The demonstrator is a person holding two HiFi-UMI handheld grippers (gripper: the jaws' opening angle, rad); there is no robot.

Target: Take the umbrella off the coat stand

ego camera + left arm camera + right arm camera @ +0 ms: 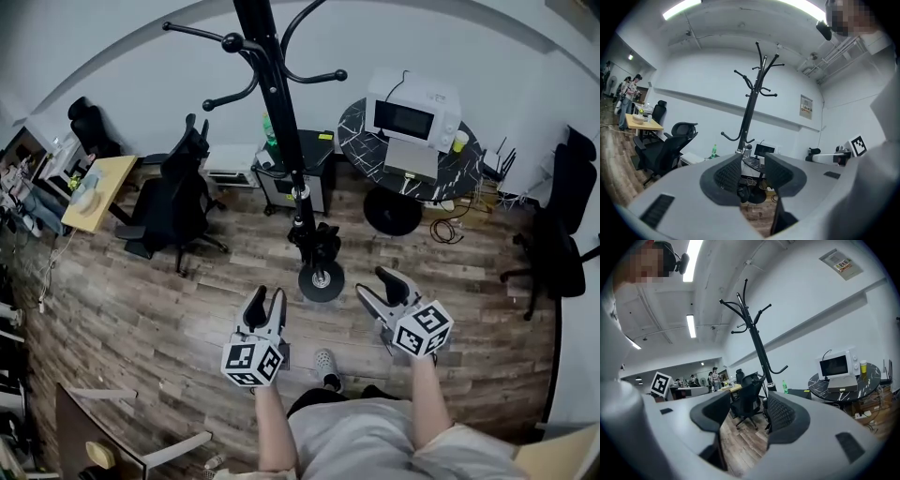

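The black coat stand rises from a round base on the wooden floor just ahead of me. A black bundle that looks like the folded umbrella hangs low on the pole above the base. My left gripper is held level, left of the base, jaws open a little with nothing between them. My right gripper is right of the base, also open and empty. The stand is straight ahead past the left gripper in its view. In the right gripper view the stand is beyond the right gripper.
A black office chair stands left of the stand, and a low cabinet behind it. A round dark table with a microwave is at the back right. Another chair is far right, a wooden desk far left.
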